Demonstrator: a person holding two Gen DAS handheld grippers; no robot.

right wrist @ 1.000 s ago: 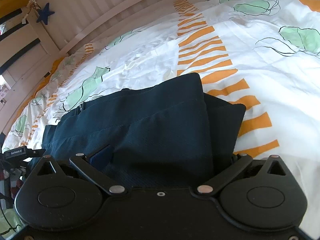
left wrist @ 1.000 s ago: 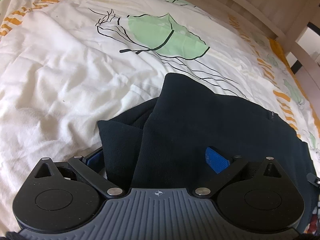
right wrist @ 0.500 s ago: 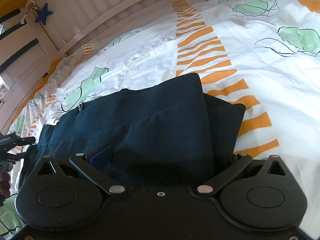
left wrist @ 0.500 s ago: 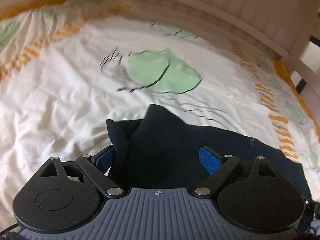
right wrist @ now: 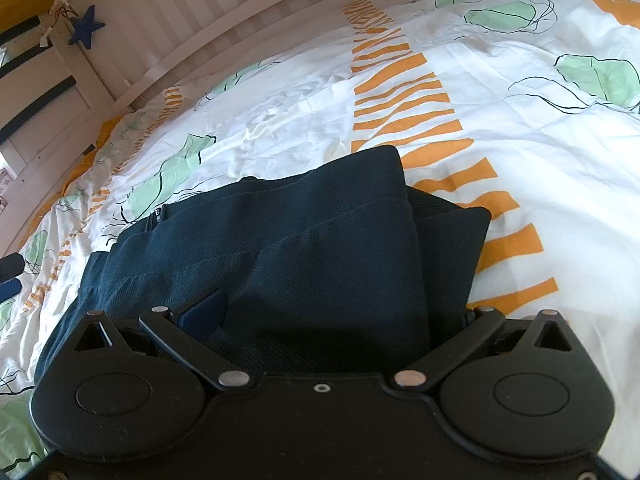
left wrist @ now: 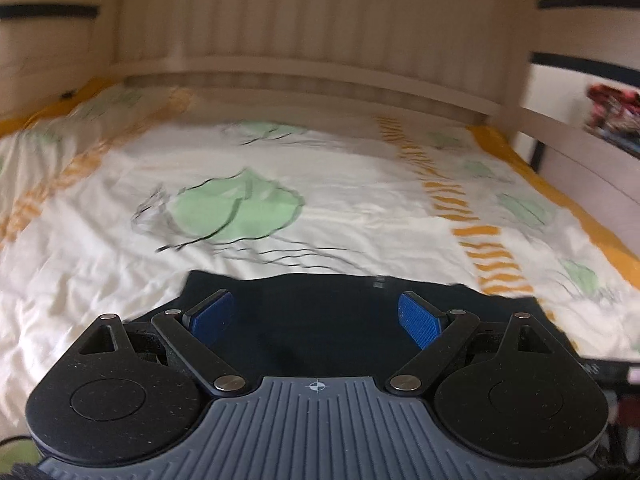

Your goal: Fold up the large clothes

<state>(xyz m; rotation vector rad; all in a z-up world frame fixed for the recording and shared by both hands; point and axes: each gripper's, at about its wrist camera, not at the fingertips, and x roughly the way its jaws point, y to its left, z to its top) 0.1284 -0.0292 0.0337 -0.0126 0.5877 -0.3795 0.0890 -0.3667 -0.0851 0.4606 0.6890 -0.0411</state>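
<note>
A dark navy garment (right wrist: 304, 248) lies folded on the bed; in the left wrist view it (left wrist: 316, 320) shows as a flat dark strip below the fingers. My left gripper (left wrist: 316, 316) is open and empty, lifted above the garment's edge, both blue pads (left wrist: 416, 320) bare. My right gripper (right wrist: 320, 312) sits low on the garment's folded end, its jaws spread wide with thick cloth lying between and over them. Only its left blue pad (right wrist: 202, 312) shows; the right finger is hidden under the cloth.
The bed has a white duvet (left wrist: 340, 208) with green leaf and orange stripe prints (right wrist: 400, 92). A white slatted bed frame (left wrist: 320, 40) runs along the far side, with a blue star (right wrist: 85, 31) hung on it. The bed's orange edge (left wrist: 560, 196) is to the right.
My left gripper has let go of the garment, opened and drawn back and up; the fold it held now lies flat. The right gripper has stayed in place on the cloth.
</note>
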